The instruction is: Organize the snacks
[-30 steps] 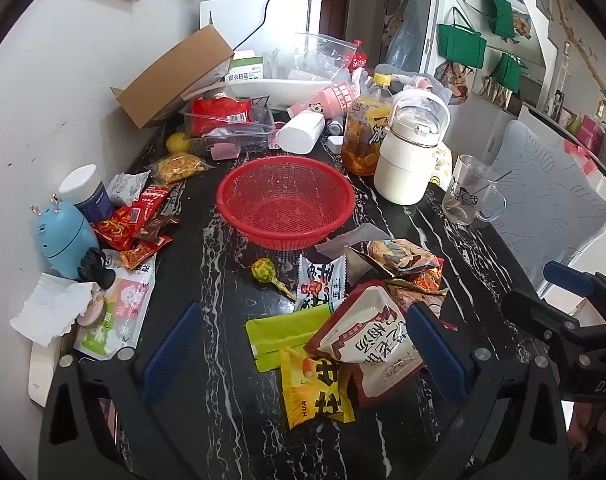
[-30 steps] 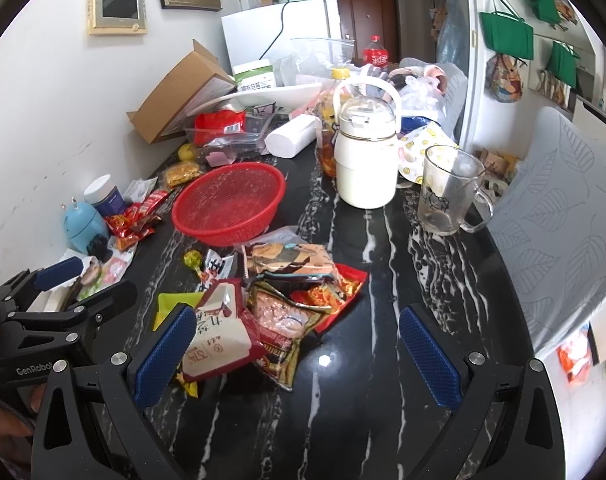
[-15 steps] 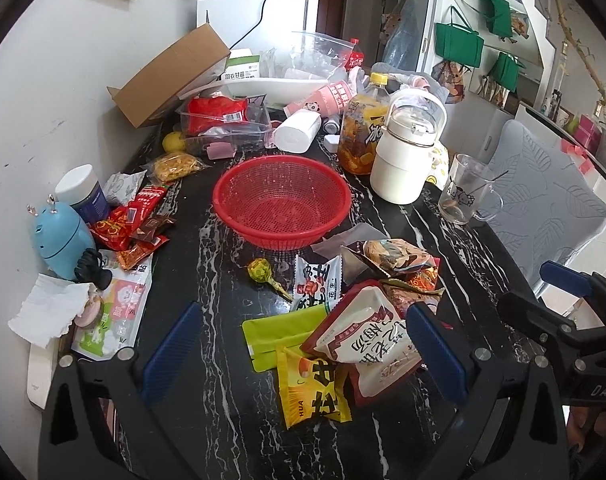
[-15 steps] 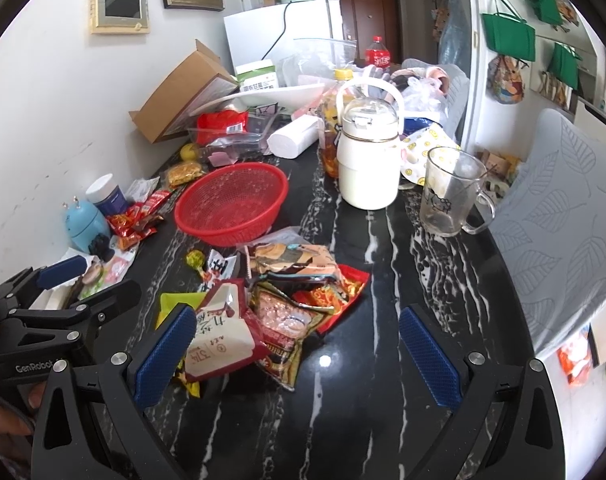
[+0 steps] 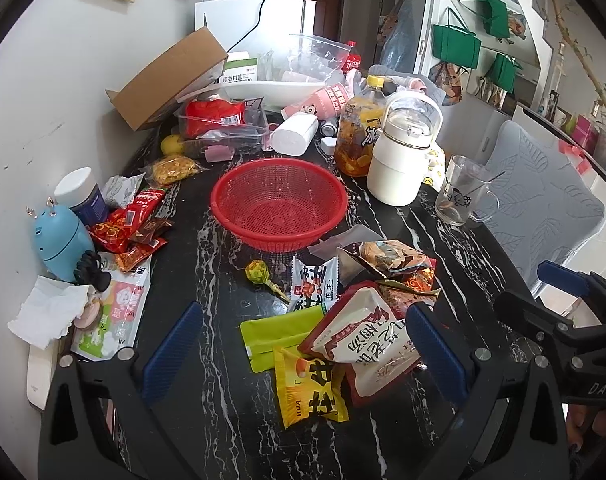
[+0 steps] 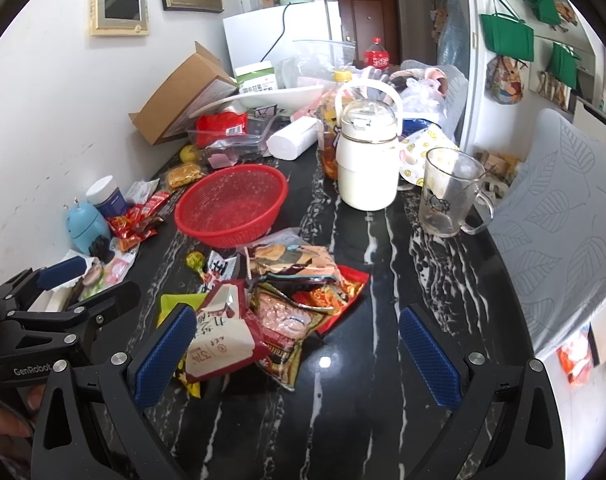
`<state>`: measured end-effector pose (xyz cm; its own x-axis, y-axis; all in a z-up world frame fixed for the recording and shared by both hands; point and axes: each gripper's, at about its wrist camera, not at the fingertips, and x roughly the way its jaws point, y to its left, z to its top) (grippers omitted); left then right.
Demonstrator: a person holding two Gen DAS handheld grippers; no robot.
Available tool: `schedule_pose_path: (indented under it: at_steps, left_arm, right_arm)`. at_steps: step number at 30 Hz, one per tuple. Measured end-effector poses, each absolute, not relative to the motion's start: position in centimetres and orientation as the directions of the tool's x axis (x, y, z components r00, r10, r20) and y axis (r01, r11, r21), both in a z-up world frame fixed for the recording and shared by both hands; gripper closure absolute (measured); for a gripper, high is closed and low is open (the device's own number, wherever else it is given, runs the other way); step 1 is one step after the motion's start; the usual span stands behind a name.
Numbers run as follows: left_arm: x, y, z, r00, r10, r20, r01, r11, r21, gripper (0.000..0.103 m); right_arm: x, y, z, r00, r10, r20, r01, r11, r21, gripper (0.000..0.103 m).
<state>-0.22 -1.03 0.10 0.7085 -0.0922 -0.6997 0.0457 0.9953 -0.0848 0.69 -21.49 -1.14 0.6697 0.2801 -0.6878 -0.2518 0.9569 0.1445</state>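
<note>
1. left hand-held gripper (image 5: 301, 350) spread wide above the black marbled bench (image 5: 223, 408), nothing between its blue pads; right hand-held gripper (image 6: 297, 348) likewise wide apart, holding nothing
2. snack packets (image 5: 355, 320) heaped on the near bench; the yellow packet (image 5: 309, 390) and the maroon-and-white pouch (image 5: 363, 342) lie nearest
3. red basket (image 5: 279, 206) stands empty just beyond the heap; white jug (image 5: 403, 152) and glass mug (image 5: 461, 190) to its right

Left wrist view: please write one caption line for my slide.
Open left gripper hovers over scattered snack packets in front of an empty red basket on a cluttered black marble table.
</note>
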Motion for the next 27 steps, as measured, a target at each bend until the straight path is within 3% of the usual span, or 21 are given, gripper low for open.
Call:
schedule_pose_path:
  at_steps: [27]
  left_arm:
    - [-2.1,-1.0,-0.2,0.715,-0.097,-0.692,0.044,0.995,-0.094,0.0]
  right_arm:
    - [-1.0,-22.0,-1.4,0.678,0.296,-0.673,-0.25,0.954,0.168,0.0]
